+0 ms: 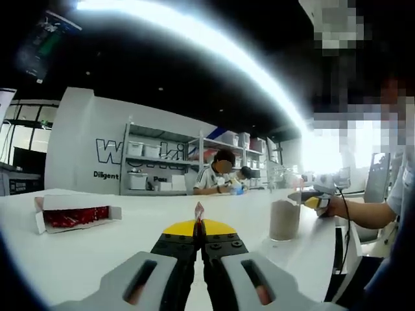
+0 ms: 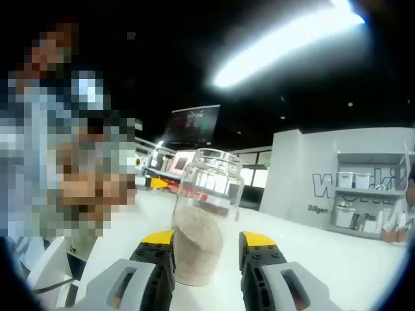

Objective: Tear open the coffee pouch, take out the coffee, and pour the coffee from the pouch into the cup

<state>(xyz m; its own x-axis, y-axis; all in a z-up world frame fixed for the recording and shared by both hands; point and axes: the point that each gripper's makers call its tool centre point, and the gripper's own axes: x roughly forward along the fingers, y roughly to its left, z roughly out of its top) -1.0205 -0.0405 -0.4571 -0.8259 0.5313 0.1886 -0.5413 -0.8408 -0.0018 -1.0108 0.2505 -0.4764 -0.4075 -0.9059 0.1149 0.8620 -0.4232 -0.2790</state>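
Observation:
A clear glass cup (image 2: pixel 206 214) stands on the white table (image 2: pixel 337 265), about a third full of beige coffee powder. My right gripper (image 2: pixel 208 238) is open, and the cup's lower part sits between its yellow-tipped jaws, close to the left one. In the left gripper view the same cup (image 1: pixel 284 219) stands to the right, and the right gripper (image 1: pixel 310 198) comes in beside its top, held by a hand. My left gripper (image 1: pixel 198 225) is shut on a small red scrap of pouch (image 1: pixel 198 210) that sticks up from its tips.
A white open box (image 1: pixel 76 214) holding red pouches lies on the table (image 1: pixel 97 253) to the left. At the far side two people (image 1: pixel 224 173) sit in front of shelves with white bins (image 1: pixel 155 165). A person (image 1: pixel 389 194) stands at the table's right edge.

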